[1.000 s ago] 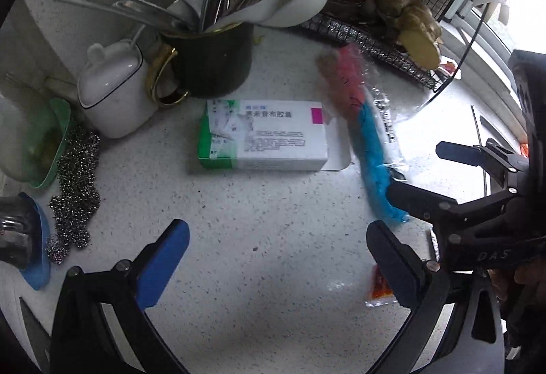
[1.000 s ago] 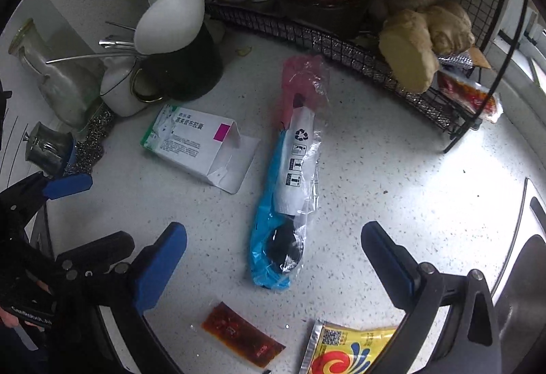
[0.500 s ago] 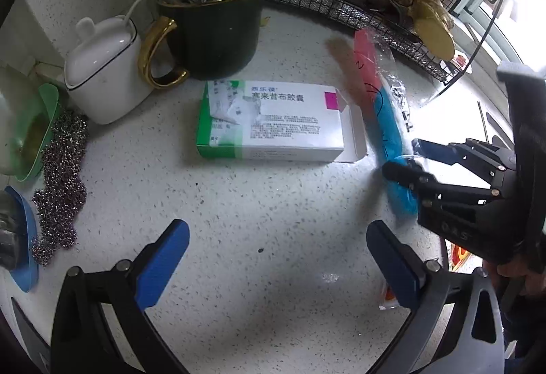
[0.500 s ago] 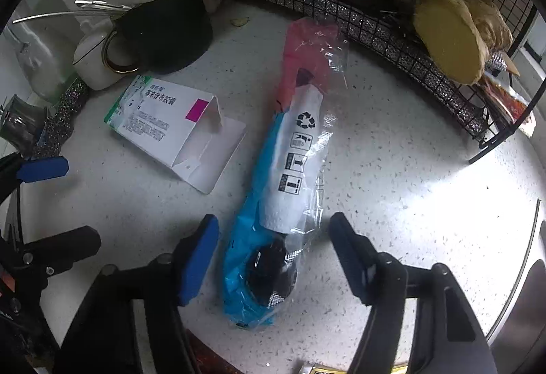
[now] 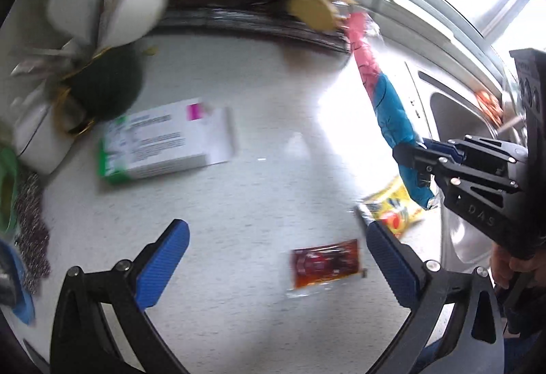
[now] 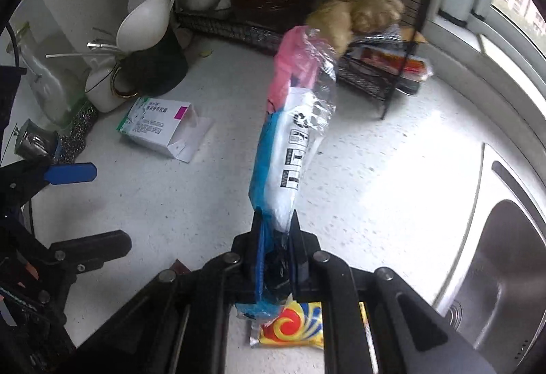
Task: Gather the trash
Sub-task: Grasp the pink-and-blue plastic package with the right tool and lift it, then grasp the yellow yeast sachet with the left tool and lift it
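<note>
My right gripper (image 6: 277, 230) is shut on the lower end of a long pink, blue and white plastic wrapper (image 6: 293, 135) and holds it upright above the counter; both show in the left wrist view, the gripper (image 5: 418, 152) and the wrapper (image 5: 389, 104). My left gripper (image 5: 273, 258) is open and empty above the counter. A white and green medicine box (image 5: 160, 141) lies ahead left. A red sauce packet (image 5: 324, 263) lies near my left gripper's right finger. A yellow snack packet (image 5: 396, 208) lies by the sink edge, also under my right gripper (image 6: 293, 328).
A dark utensil mug (image 6: 155, 66), a white pot (image 6: 100, 90) and steel wool (image 6: 76, 131) stand at the left. A black wire rack (image 6: 307, 15) with ginger lines the back. A steel sink (image 6: 505, 275) lies at the right.
My right gripper closed on the wrapper's blue end and lifted it off the counter. The left wrist view swung right, bringing the red and yellow packets into view.
</note>
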`<state>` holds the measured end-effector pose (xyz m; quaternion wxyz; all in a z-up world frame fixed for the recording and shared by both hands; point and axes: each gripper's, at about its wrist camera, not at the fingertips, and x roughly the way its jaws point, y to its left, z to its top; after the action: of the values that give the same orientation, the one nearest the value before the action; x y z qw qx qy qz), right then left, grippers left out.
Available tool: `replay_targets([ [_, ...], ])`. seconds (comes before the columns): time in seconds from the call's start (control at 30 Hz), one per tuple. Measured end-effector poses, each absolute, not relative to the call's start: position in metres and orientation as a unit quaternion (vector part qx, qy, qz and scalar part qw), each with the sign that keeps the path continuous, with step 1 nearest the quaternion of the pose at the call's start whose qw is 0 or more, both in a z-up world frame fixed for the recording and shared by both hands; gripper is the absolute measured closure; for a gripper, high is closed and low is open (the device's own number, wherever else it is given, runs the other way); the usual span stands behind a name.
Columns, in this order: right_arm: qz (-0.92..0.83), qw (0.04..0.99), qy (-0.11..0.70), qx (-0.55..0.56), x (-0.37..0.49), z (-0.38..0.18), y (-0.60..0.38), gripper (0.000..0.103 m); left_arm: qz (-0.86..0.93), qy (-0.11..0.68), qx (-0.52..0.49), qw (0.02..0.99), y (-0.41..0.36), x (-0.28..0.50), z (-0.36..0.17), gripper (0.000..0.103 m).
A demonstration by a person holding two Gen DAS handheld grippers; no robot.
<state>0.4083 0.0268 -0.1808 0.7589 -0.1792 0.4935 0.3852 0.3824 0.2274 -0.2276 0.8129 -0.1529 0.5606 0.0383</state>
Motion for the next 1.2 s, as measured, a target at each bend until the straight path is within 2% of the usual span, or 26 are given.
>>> replay_targets([
  [0.37, 0.3, 0.794, 0.521, -0.097, 0.418, -0.173, -0.07, 0.093, -0.115, 0.588, -0.025, 0.8, 0.14, 0.43, -0.247, 0.0],
  [0.77, 0.252, 0.804, 0.535, -0.065, 0.409, -0.206, -0.078, 0.093, -0.211, 0.608, 0.057, 0.764, 0.092, 0.476, -0.294, 0.0],
  [0.97, 0.241, 0.802, 0.545, -0.047, 0.413, -0.214, -0.088, 0.093, -0.23, 0.592, 0.092, 0.767, 0.067, 0.493, -0.3, 0.001],
  [1.03, 0.237, 0.798, 0.552, -0.041, 0.414, -0.217, -0.09, 0.093, -0.231, 0.586, 0.097, 0.771, 0.059, 0.493, -0.299, 0.009],
  [1.1, 0.235, 0.798, 0.555, -0.033, 0.415, -0.218, -0.092, 0.093, -0.238, 0.579, 0.096, 0.774, 0.052, 0.492, -0.295, 0.029],
  [1.2, 0.237, 0.797, 0.555, -0.03, 0.416, -0.219, -0.093, 0.093, -0.252, 0.579, 0.079, 0.772, 0.048, 0.491, -0.291, 0.049],
])
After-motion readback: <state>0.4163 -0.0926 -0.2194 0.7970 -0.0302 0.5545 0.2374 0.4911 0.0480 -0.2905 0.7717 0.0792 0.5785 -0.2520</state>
